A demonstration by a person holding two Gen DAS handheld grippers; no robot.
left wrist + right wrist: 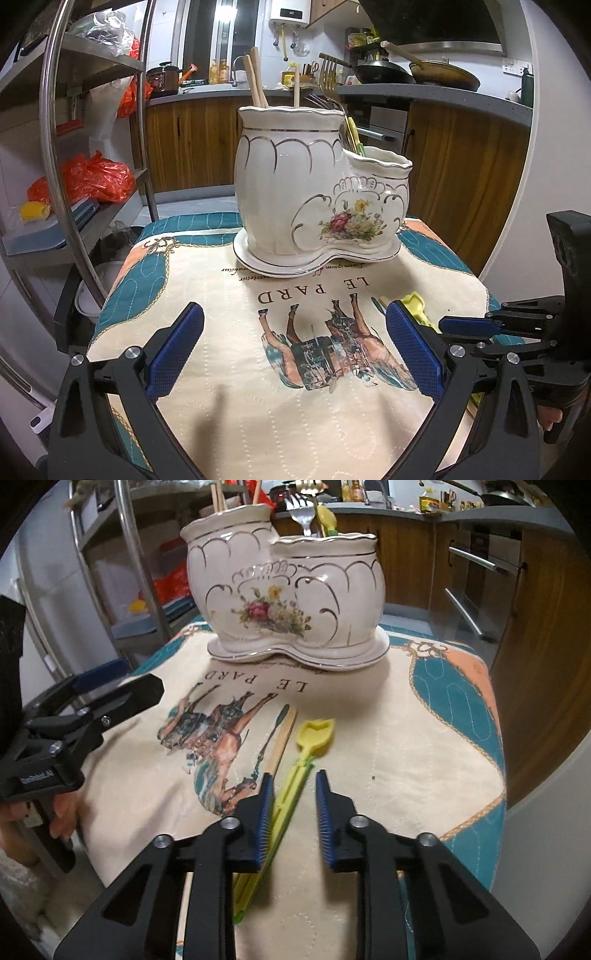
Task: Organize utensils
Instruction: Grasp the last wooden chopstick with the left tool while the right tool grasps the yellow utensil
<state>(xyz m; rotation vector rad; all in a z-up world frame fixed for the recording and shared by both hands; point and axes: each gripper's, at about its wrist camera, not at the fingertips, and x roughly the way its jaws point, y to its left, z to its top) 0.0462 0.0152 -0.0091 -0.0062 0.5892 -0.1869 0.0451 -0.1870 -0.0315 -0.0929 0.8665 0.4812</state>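
- A white holder [291,602] with two cups, gold lines and painted flowers stands on its matching dish near the far edge of the table [424,775].
- The table is covered by a quilted cloth [229,369] with a horse picture and the words "LE PARD".
- Wooden chopsticks [256,79] stick up out of the tall cup.
- Forks [330,83] and something yellow-green stick up out of the low cup.
- A yellow-green plastic scoop [295,771] lies flat on the cloth, on the near side of the holder and well apart from it. Its little shovel end points toward the holder.
- Just beside the scoop lie a wooden stick [282,738] and a thin dark utensil [271,734]. They lie the same way as the scoop.
- The right tongs [293,794] are apart, low over the scoop's handle. The handle runs close along the left blue pad; I cannot tell if they touch. The right pad is clear of it.
- The left tongs [291,354] are wide apart over the horse picture and hold nothing.
- In the left view, the right tongs sit by the table's right edge, next to the scoop.
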